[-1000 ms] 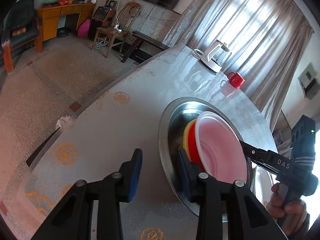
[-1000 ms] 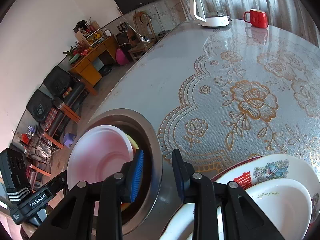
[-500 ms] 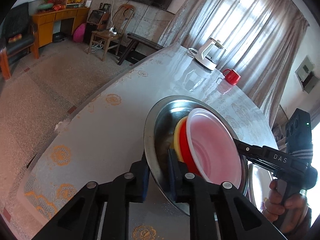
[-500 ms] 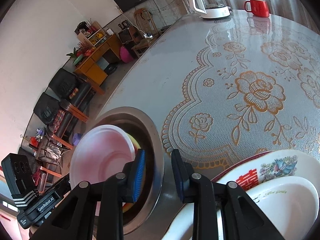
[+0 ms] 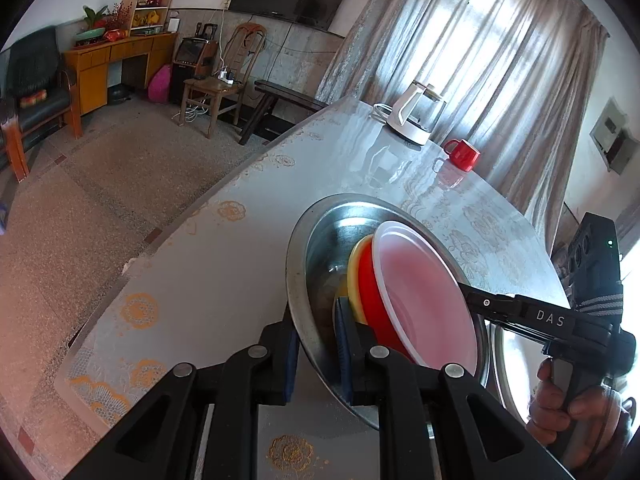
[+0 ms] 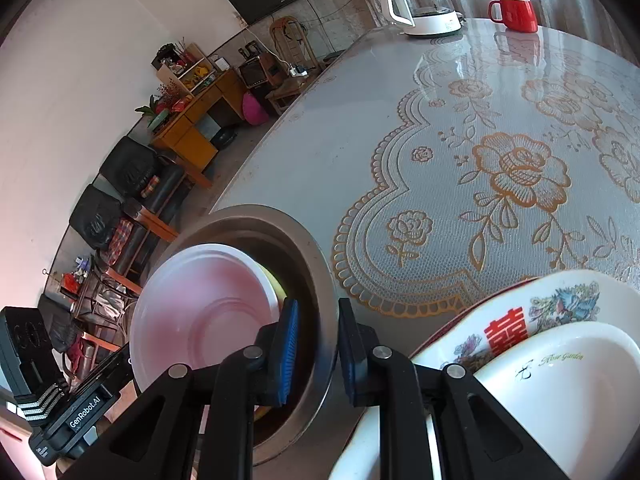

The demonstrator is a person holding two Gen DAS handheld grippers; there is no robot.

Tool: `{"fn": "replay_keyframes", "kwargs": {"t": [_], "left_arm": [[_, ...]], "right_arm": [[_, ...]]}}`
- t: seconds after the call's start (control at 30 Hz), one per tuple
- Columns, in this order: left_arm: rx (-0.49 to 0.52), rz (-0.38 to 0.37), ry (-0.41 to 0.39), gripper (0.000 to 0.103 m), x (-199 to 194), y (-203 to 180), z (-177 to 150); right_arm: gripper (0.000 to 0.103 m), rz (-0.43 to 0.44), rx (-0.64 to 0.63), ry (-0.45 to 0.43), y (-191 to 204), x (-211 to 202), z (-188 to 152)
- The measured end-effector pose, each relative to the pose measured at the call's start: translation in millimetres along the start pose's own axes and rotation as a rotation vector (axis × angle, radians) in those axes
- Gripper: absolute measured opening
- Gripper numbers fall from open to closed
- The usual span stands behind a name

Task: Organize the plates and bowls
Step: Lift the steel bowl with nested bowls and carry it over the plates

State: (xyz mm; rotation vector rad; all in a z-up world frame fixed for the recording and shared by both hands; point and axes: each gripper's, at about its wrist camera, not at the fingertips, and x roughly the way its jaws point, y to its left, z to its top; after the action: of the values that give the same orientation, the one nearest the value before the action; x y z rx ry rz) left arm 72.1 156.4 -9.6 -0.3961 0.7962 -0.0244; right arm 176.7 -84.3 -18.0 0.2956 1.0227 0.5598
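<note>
Left gripper (image 5: 316,344) clamped on metal basin (image 5: 298,280) rim; right gripper (image 6: 318,354) closing over opposite rim; pink bowl (image 6: 204,312) inside basin.

The yellow bowl (image 5: 354,264) and red bowl (image 5: 370,292) show only as rim slivers behind the pink bowl (image 5: 424,296). The patterned plate (image 6: 560,304) is cut off at 4 o'clock. A second metal rim (image 5: 505,364) at 4 o'clock is largely hidden behind the right tool (image 5: 466,294).

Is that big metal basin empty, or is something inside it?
Not empty. The metal basin holds stacked bowls: a pale pink bowl on top, a red one under it, and a yellow rim beneath.
</note>
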Motion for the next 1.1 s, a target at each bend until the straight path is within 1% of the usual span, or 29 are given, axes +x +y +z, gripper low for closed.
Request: {"fn": "replay_keyframes", "kwargs": {"t": [0.23, 0.6, 0.93, 1.1], "left_arm": [[-0.005, 0.001, -0.009, 0.016, -6, 0, -2], [0.004, -0.021, -0.035, 0.016, -24, -3, -4], [0.035, -0.053, -0.054, 0.016, -37, -17, -4], [0.054, -0.073, -0.051, 0.016, -40, -26, -5]], "right_arm": [[0.020, 0.018, -0.003, -0.009, 1, -5, -3], [0.020, 0.067, 0.012, -0.046, -2, -21, -5], [0.020, 0.089, 0.028, -0.095, -5, -44, -12], [0.020, 0.098, 0.042, -0.125, -11, -57, -14]]}}
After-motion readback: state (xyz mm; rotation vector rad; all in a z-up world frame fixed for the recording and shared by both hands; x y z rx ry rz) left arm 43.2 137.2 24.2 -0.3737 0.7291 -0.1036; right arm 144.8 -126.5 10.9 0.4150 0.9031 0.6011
